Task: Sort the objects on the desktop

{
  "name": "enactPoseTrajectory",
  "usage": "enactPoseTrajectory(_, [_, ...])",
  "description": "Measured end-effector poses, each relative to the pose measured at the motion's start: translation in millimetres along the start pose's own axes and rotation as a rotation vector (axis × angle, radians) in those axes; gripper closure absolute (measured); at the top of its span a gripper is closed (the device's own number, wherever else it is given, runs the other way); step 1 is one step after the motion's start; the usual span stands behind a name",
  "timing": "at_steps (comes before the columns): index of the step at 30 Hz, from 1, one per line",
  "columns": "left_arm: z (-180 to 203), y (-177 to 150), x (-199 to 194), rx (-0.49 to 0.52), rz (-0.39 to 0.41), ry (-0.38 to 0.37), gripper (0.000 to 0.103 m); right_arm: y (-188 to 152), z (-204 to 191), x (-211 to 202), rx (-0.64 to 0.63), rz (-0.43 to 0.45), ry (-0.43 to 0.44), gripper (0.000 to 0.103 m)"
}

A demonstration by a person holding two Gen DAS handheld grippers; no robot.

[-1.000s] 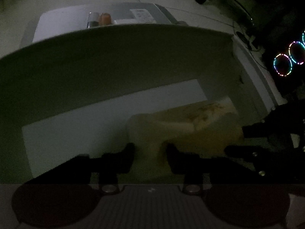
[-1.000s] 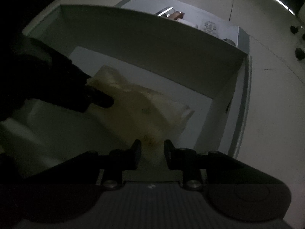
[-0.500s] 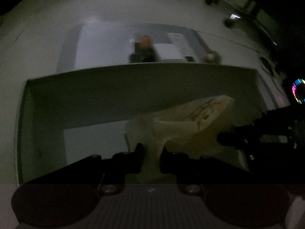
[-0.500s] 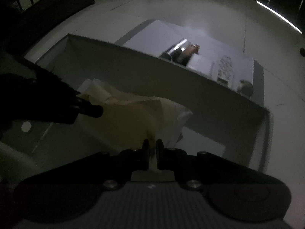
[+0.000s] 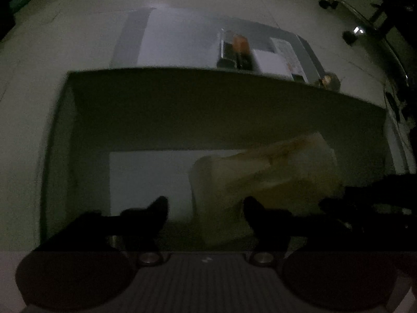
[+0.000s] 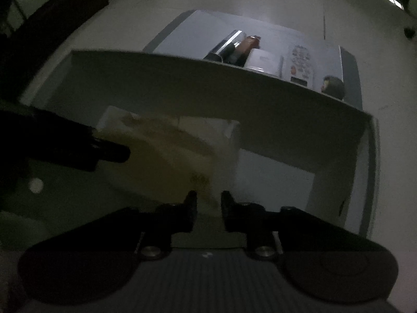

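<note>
Dim light covers a pale desktop where an open grey box (image 5: 86, 120) sits in front of me, with a flat grey pad (image 6: 198, 31) beyond its far wall carrying a few small items I cannot make out well. Inside the box lies a crumpled yellowish plastic bag (image 5: 263, 172), resting on the light floor toward the box's right half in my left view.

My left gripper (image 5: 206, 206) is spreading its jaws; the bag's near corner sits in the gap, closer to the right finger, and I see no pad pressing on it. My right gripper (image 6: 208, 200) is also opening, its 2 fingers standing a little apart with the bag's edge just between and beyond them; whether a pad touches the film, I cannot tell through the blur.

What the coming move turns on: the bag's long axis runs across the box, from my left gripper's end to my right gripper's end, so each tool stands at 1 end of it. From my right view the other tool's dark finger lies at the bag's left end. Both hands tilt steeply downward over the box's near wall.

I judge the bag is being let go into the box, so lifting both tools straight up clear of the film would come next.
</note>
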State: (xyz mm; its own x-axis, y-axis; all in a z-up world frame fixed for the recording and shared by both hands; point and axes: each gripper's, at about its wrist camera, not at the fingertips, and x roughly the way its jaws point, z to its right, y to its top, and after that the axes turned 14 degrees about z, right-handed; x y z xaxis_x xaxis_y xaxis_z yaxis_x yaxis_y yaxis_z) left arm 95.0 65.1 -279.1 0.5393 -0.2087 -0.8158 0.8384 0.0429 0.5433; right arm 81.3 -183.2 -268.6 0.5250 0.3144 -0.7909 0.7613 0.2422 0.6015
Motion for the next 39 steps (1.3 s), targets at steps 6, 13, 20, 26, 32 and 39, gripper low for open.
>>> enactPoseTrajectory(6, [5.2,6.0,-9.1,0.000,-0.040,-0.009,0.032,8.0,4.9,-15.0,0.094,0.017,-0.017,0.060])
enactPoseTrajectory(13, [17.4,36.2,-55.3,-0.043,-0.030,-0.043,0.028,42.6,18.0,-61.2,0.167,0.073,-0.011,0.058])
enactPoseTrajectory(20, [39.5,84.7,-73.2,0.026,0.032,-0.022,0.026,86.5,40.6,-97.4,0.201,0.137,-0.057,0.057])
enactPoseTrajectory(26, [34.6,120.3,-61.9,0.034,0.060,0.019,0.026,118.9,61.1,-100.3,0.206,0.159,-0.089,0.057])
enactPoseTrajectory(32, [25.3,144.9,-48.4,0.059,0.050,0.053,0.026,148.8,81.5,-85.1,0.217,0.135,-0.102,0.057])
enactPoseTrajectory(39, [27.7,151.6,-14.0,0.099,0.007,0.105,0.023,181.9,90.8,-35.0,0.220,0.106,-0.056,0.057])
